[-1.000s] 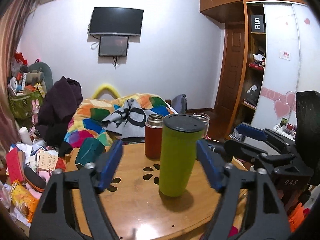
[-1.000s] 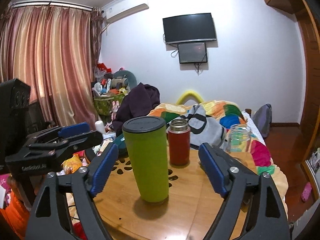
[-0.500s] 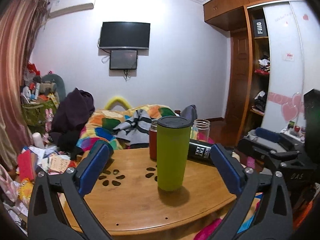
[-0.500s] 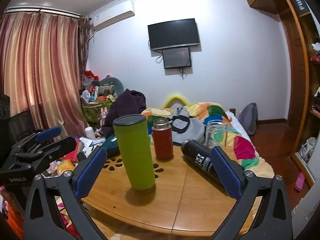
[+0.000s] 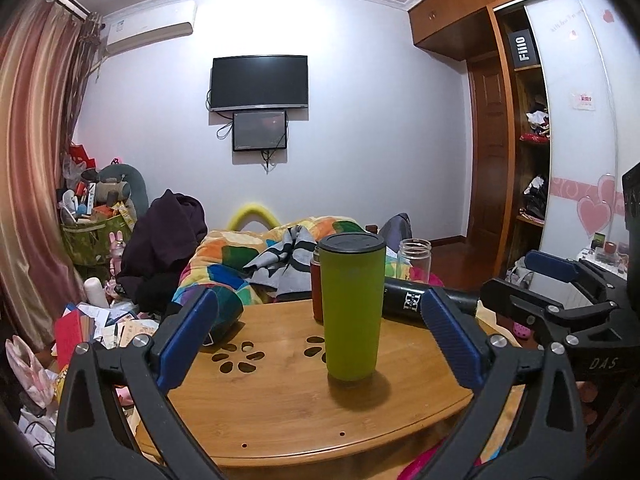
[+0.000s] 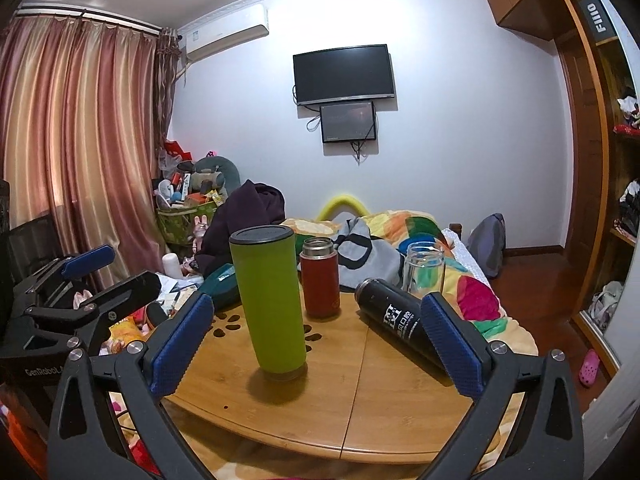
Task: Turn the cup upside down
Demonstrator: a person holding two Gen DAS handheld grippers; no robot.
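A tall green cup (image 5: pixel 352 312) with a dark end on top stands upright on the round wooden table (image 5: pixel 280 412); it also shows in the right wrist view (image 6: pixel 272 304). My left gripper (image 5: pixel 320 340) is open and empty, well back from the cup near the table's front edge. My right gripper (image 6: pixel 316 344) is open and empty, also back from the cup. Each gripper shows in the other's view: the right one (image 5: pixel 560 296) at the right, the left one (image 6: pixel 84 280) at the left.
A red flask (image 6: pixel 320 280) stands just behind the cup. A black bottle (image 6: pixel 400 324) lies on its side to the right. A clear glass jar (image 6: pixel 424 268) and a teal cup (image 6: pixel 220 284) sit at the table's far edges. A bed with a colourful blanket (image 6: pixel 420 232) lies beyond.
Both grippers have pulled back and up from the green cup, which stays standing on the table. The black bottle has come into view.
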